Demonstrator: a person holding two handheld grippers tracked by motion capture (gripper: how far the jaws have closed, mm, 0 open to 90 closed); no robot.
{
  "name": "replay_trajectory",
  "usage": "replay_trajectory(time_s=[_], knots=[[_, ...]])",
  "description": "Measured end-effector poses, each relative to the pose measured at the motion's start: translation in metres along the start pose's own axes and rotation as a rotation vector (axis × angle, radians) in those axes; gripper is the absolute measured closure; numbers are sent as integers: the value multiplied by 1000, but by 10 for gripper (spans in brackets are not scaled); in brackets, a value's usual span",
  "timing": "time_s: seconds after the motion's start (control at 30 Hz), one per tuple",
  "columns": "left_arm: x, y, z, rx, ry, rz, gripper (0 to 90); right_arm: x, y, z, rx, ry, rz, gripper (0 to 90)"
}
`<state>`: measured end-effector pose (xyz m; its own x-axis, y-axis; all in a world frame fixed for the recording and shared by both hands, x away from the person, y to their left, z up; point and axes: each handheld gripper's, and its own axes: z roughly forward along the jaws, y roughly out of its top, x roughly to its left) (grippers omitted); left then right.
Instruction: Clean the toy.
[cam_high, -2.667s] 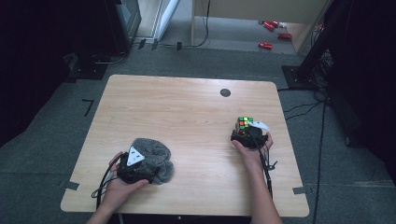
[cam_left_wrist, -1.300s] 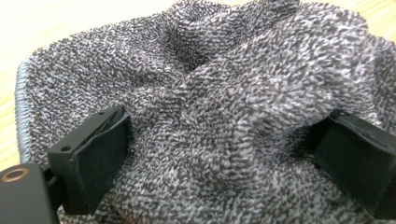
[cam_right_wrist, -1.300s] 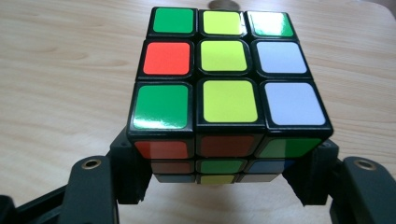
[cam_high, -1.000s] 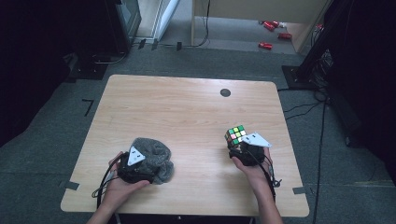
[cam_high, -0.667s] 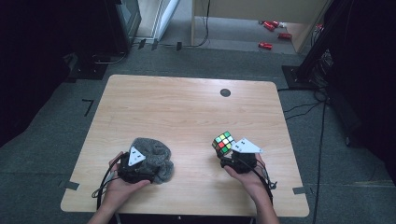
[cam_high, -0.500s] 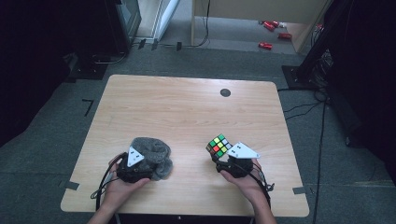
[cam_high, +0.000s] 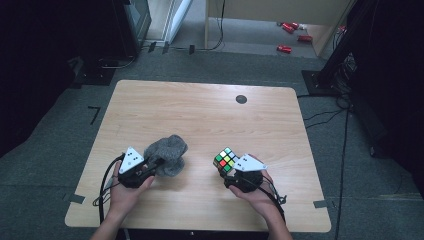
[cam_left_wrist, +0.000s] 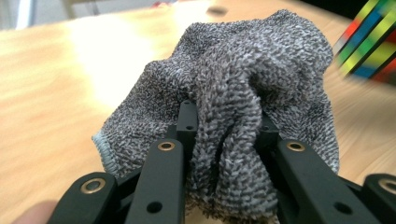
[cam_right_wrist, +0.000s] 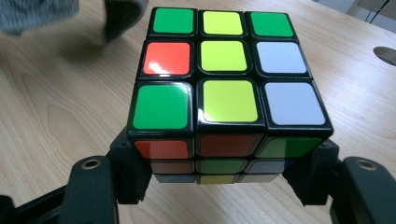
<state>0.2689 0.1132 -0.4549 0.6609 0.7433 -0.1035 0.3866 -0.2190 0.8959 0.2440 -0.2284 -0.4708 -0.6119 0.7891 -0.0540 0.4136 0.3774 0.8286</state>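
My right claw (cam_high: 231, 169), clamped on the puzzle cube (cam_high: 225, 160), has carried it leftward across the worktop (cam_high: 200, 110) toward the grey cloth (cam_high: 166, 154) pinched in my left claw (cam_high: 150, 167); wiping probably follows.

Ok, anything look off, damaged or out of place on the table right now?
Nothing stands out. The left gripper is clamped on a bunched grey knitted cloth, and the right gripper holds a scrambled multicoloured puzzle cube squarely between its jaws. The wooden table looks unmarked apart from its round dark grommet.
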Motion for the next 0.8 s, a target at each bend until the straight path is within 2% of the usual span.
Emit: replay_trajectory(time_s=[0.1, 0.2, 0.3, 0.37, 0.47, 0.5, 0.57, 0.6, 0.67, 0.7, 0.8], knots=[[-9, 12, 5, -21, -58, 2, 728, 5, 2, 3, 3, 9, -8, 345], [-23, 18, 11, -16, -102, 43, 725, 12, 5, 10, 30, 4, -12, 345], [-38, 21, 18, -5, -136, 71, 723, 21, 6, 19, 60, 9, -38, 345], [-48, 22, 23, 6, -151, 89, 717, 29, 7, 24, 74, 24, -52, 345], [-63, 22, 32, 43, -179, 121, 692, 45, 9, 29, 81, 52, -110, 345], [-69, 22, 35, 60, -191, 143, 668, 50, 10, 30, 79, 59, -123, 345], [-77, 19, 38, 57, -163, 199, 566, 58, 13, 32, 88, 61, -139, 345], [-79, 18, 39, 58, -145, 211, 530, 61, 14, 33, 95, 44, -148, 345], [-77, 17, 40, 58, -135, 203, 444, 62, 14, 35, 101, 40, -136, 345], [-71, 17, 43, 66, -138, 155, 382, 62, 13, 35, 96, 43, -130, 346], [-62, 17, 45, 77, -174, 61, 300, 65, 13, 33, 79, 17, -161, 346]])
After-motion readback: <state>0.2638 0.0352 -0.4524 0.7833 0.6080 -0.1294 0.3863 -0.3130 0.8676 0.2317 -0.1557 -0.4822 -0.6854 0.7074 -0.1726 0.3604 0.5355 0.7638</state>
